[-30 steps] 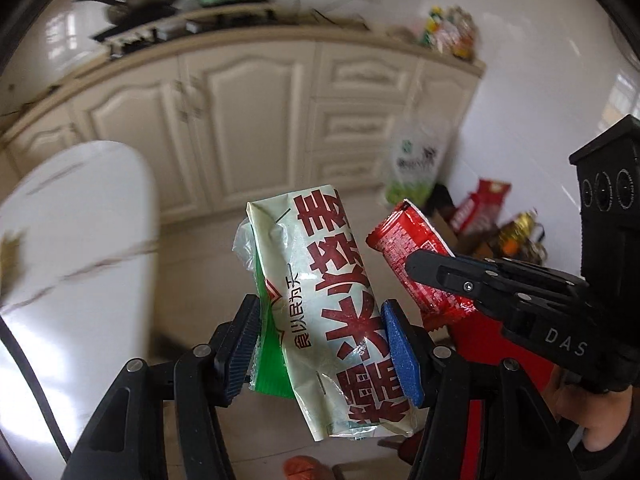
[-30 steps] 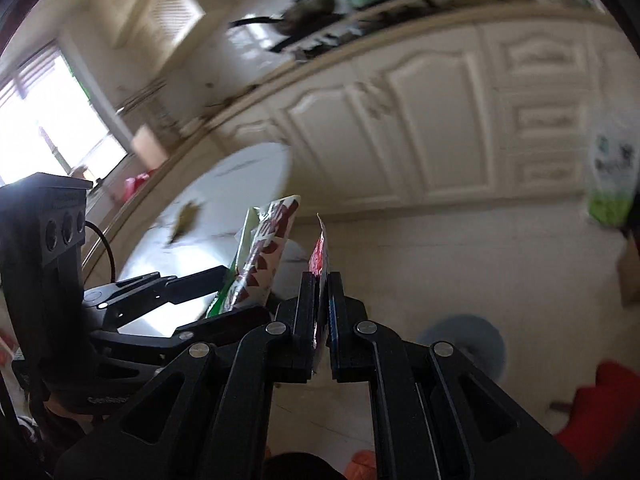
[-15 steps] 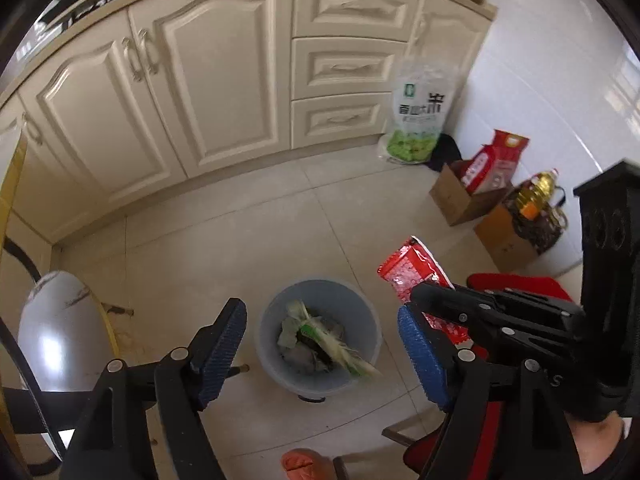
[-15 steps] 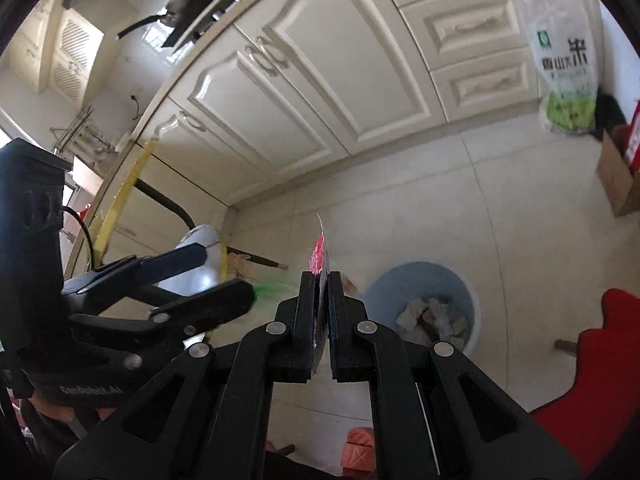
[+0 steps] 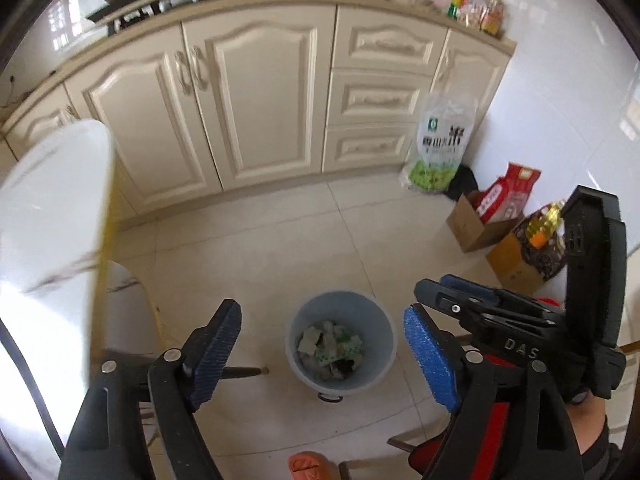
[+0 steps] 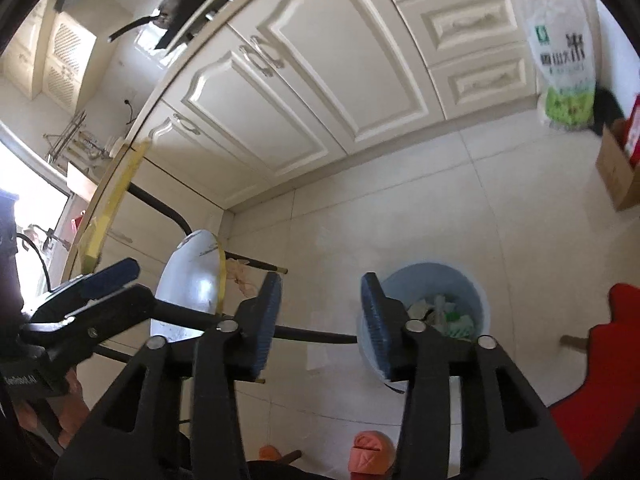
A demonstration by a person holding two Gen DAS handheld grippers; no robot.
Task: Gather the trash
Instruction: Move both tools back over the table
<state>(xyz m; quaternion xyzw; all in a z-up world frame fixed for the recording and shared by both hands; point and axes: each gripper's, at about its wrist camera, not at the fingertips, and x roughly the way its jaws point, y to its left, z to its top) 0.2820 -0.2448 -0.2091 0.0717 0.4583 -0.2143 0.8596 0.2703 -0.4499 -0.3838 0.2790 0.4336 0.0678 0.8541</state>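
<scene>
Through the left wrist camera we look down between our left gripper (image 5: 322, 354), whose blue-padded jaws are opening with nothing between them, onto the round pale blue plastic trash bin (image 5: 378, 330) standing on the cream floor tiles (image 5: 280, 248). Crumpled white and green wrappers (image 5: 330, 346) lie inside it. This view alone shows our right gripper (image 5: 448, 292) from the side, reaching in from the right edge, and the two brown cardboard boxes (image 5: 468, 226) near the wall, one holding a red and white bag.

The right wrist camera shows our right gripper (image 6: 322, 312) head on, its jaws opening and empty, with the bin (image 6: 478, 300) just beyond the right finger, partly hidden by it. Only here do we see the left gripper (image 6: 116, 280) entering from the left and the white round stool seat with a yellow rim (image 6: 188, 280) behind it.

Both views share the cream panelled kitchen cabinets (image 5: 256, 96) and the white and green rice bag (image 5: 440, 148) leaning against them.
</scene>
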